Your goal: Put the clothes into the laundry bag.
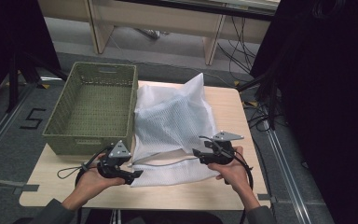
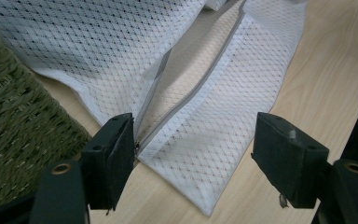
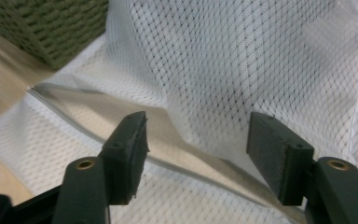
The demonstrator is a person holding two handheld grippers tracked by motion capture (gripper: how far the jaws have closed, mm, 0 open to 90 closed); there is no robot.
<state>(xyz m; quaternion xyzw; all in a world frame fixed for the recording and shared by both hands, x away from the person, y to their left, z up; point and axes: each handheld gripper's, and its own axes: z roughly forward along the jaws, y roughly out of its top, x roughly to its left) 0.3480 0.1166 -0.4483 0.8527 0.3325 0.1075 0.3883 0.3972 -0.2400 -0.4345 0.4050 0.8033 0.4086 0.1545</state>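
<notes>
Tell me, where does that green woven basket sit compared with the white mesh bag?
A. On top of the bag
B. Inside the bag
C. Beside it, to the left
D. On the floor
C: the high view shows the green basket standing on the table left of the mesh bag.

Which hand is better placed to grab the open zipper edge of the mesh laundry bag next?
Left. The left gripper already straddles the mesh laundry bag's corner where the zipper ends, fingers open. The right gripper is open too, facing the raised mesh rather than an edge.
</notes>
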